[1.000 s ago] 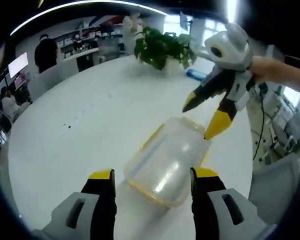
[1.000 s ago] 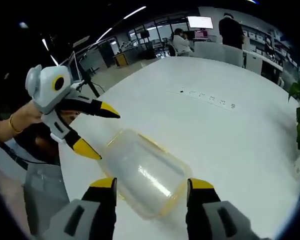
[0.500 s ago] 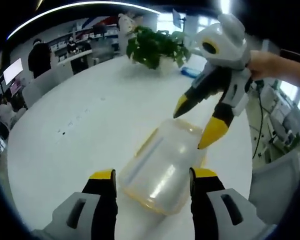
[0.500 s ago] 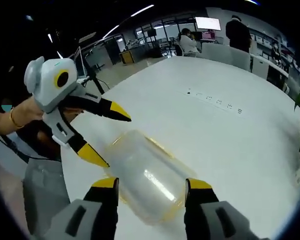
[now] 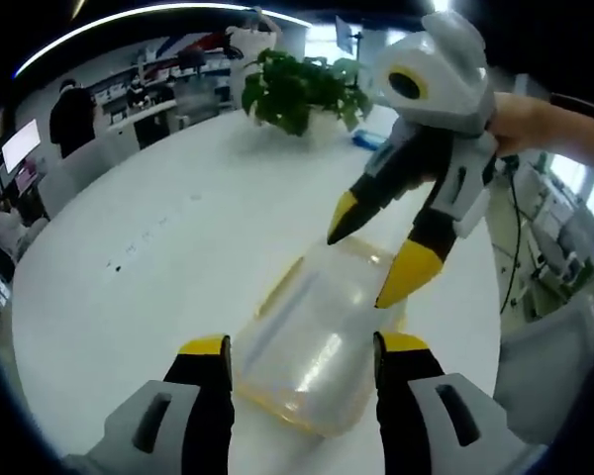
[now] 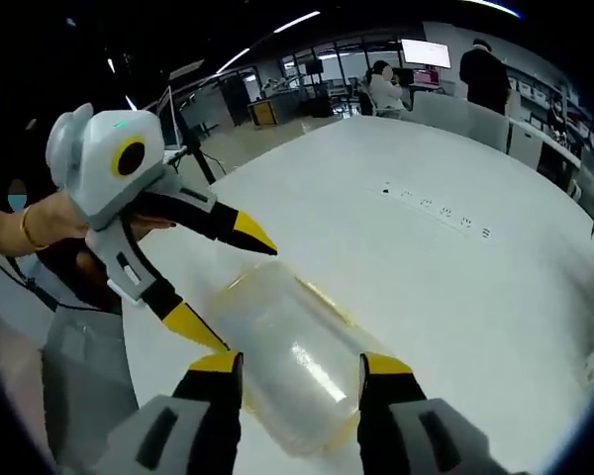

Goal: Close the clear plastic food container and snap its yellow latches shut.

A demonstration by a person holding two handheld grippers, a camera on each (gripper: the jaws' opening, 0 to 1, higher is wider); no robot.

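Observation:
A clear plastic container (image 5: 312, 356) with a yellow rim lies on the white table (image 5: 148, 267), its lid resting on top. My left gripper (image 5: 302, 348) is open, one jaw on each side of the container's near end. My right gripper (image 5: 371, 247) comes in from the upper right, open, its yellow tips just over the container's far end. In the right gripper view the container (image 6: 287, 361) lies between the jaws of my open right gripper (image 6: 299, 363). The left gripper (image 6: 226, 282) hangs open over the container's far-left end. Whether any fingertip touches the container I cannot tell.
A potted plant (image 5: 302, 89) stands at the table's far side. A grey chair (image 5: 544, 366) is beside the table edge at the right. A row of small dark marks (image 6: 436, 213) runs across the tabletop. People and desks fill the room behind. A hand (image 6: 20, 233) holds the left gripper.
Both grippers have closed in on the container from opposite ends. Each now looms larger in the other's view, with its tips over the lid.

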